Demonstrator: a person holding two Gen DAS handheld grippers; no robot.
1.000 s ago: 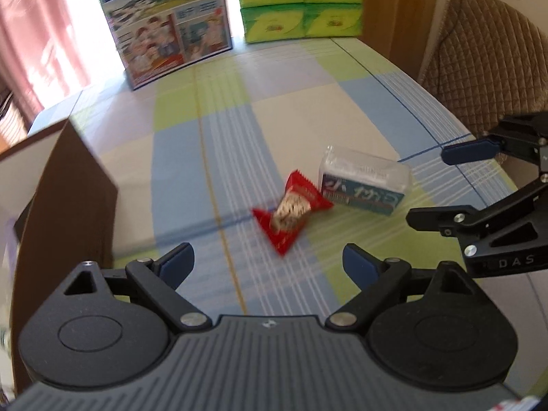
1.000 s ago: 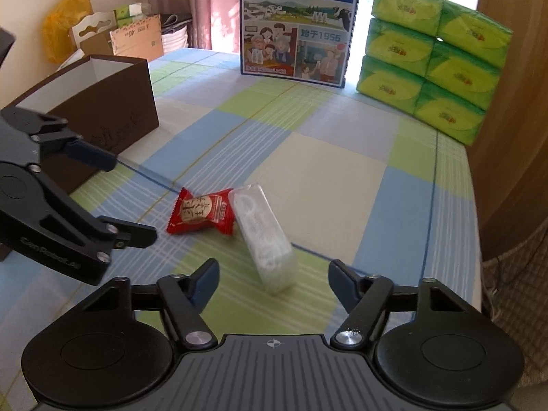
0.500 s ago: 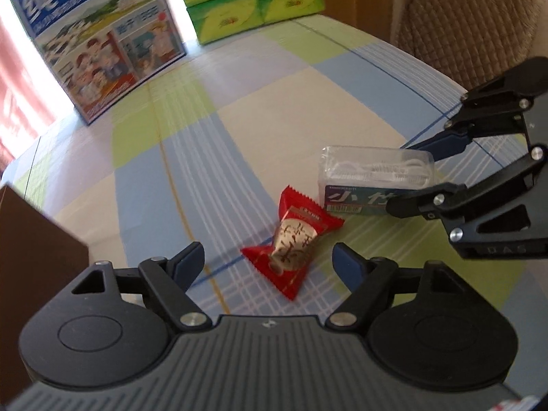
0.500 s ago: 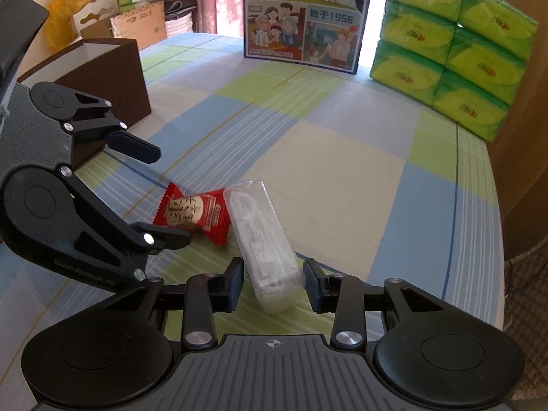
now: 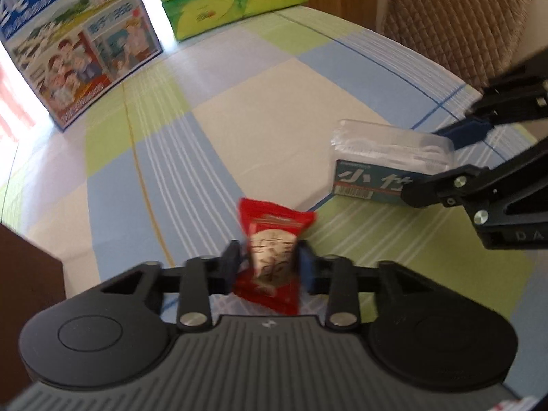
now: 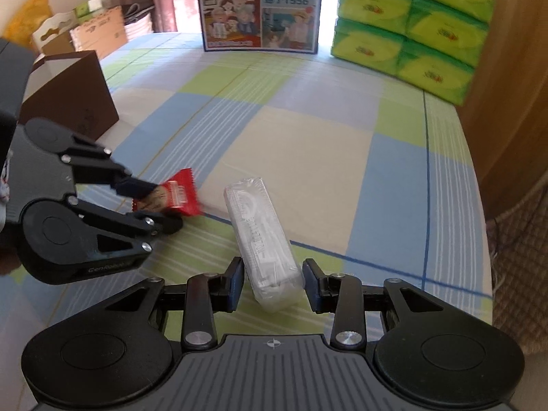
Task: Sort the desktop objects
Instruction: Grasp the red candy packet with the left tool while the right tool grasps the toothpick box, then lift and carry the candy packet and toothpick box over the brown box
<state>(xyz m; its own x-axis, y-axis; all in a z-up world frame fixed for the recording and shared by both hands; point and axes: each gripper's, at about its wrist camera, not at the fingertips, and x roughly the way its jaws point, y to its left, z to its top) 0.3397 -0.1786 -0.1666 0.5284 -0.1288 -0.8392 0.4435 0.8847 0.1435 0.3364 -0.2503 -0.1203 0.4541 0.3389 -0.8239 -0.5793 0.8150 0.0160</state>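
Observation:
A red snack packet (image 5: 274, 260) sits between the pads of my left gripper (image 5: 269, 267); the jaws are closing and pinch its sides. In the right wrist view the same packet (image 6: 178, 198) shows gripped by the left gripper (image 6: 157, 205), just over the checked tablecloth. A clear plastic box (image 6: 260, 236) with a teal label lies lengthwise on the cloth. My right gripper (image 6: 273, 282) is shut on its near end. In the left wrist view the box (image 5: 387, 157) lies to the right, with the right gripper (image 5: 435, 164) around its far end.
A brown open box (image 6: 72, 96) stands at the left of the table. At the back are a blue milk carton (image 6: 260, 10) and stacked green tissue packs (image 6: 411, 24). A quilted chair (image 5: 462, 24) is beyond the table's right edge (image 6: 479, 205).
The left gripper came down over the red packet and closed from wide open onto it. The right gripper closed on the clear box's near end and stayed in place.

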